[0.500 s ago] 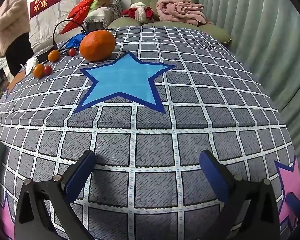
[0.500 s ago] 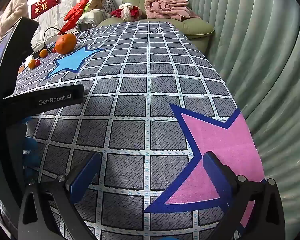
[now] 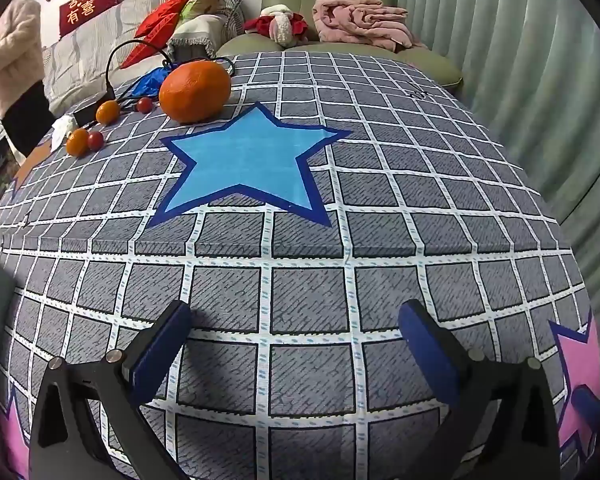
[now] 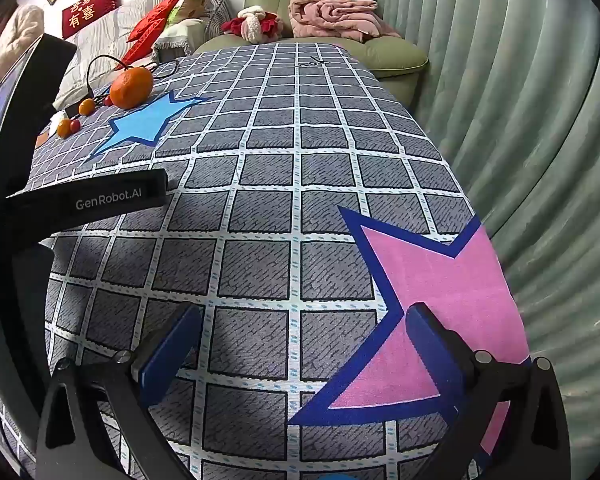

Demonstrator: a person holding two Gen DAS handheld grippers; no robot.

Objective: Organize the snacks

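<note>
Jaws wide apart on both left gripper (image 3: 296, 320) and right gripper (image 4: 304, 324), nothing between them. Far-left corner of the table (image 3: 380, 240): one big orange (image 3: 195, 91), firm, round, probably rolls, so grip across its middle; two kumquats (image 3: 107, 112), two cherry tomatoes (image 3: 95, 140), likely squashy.

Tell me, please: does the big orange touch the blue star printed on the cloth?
Apart. In the left wrist view a strip of grey checked cloth shows between the big orange and the blue star, beside its upper point.
</note>
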